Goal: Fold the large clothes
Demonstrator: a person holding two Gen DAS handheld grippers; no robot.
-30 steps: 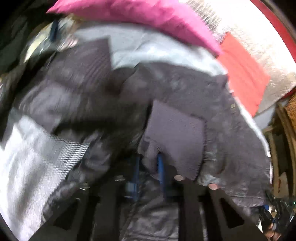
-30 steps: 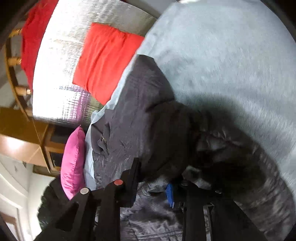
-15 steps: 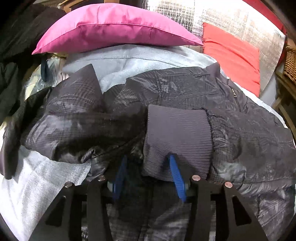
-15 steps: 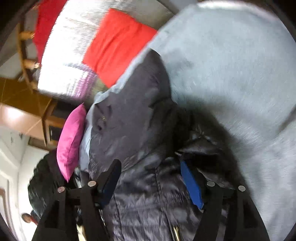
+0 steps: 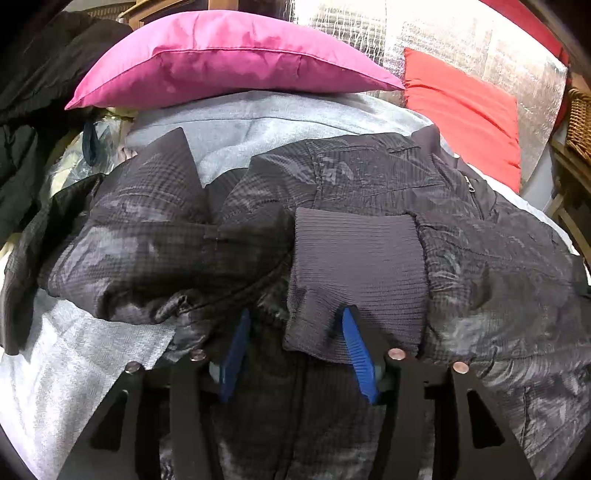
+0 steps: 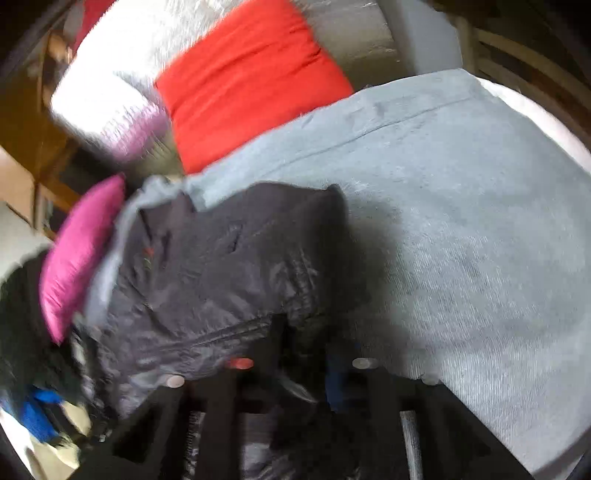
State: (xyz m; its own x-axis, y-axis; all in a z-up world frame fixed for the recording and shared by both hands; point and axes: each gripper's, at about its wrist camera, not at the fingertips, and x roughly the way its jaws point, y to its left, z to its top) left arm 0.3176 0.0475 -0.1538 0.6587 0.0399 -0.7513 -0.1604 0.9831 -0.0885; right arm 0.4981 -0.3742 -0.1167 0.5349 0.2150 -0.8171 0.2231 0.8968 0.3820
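One dark jacket [image 5: 369, 192] lies spread on a grey blanket [image 5: 258, 122] that covers the bed, its body reaching toward the head of the bed where a pink pillow [image 5: 229, 55] and a red pillow [image 5: 461, 110] rest against a silvery quilted backing [image 5: 443, 33]. A ribbed cuff [image 5: 354, 273] at the end of one sleeve is laid over the jacket's middle. The left tool [image 5: 295, 332] hangs over this cuff with its jaws opening; its blue pads [image 5: 356, 350] stand apart, the near edge of the cuff draped over the right-hand pad and a fold of shiny fabric between them, neither pressed. A second sleeve [image 5: 155, 229] bunches across the left side of the jacket, toward the left edge of the bed. In the right wrist view, which is blurred, the right tool [image 6: 303, 365] sits at the jacket's edge nearest the camera, its jaws closing and nearly together; dark cloth lies around the fingers, but whether any is pinched I cannot tell. To its right the blanket is bare as far as the bed's edge. Dark clothing [image 5: 33, 74] is heaped at the far left corner beside the pink pillow.
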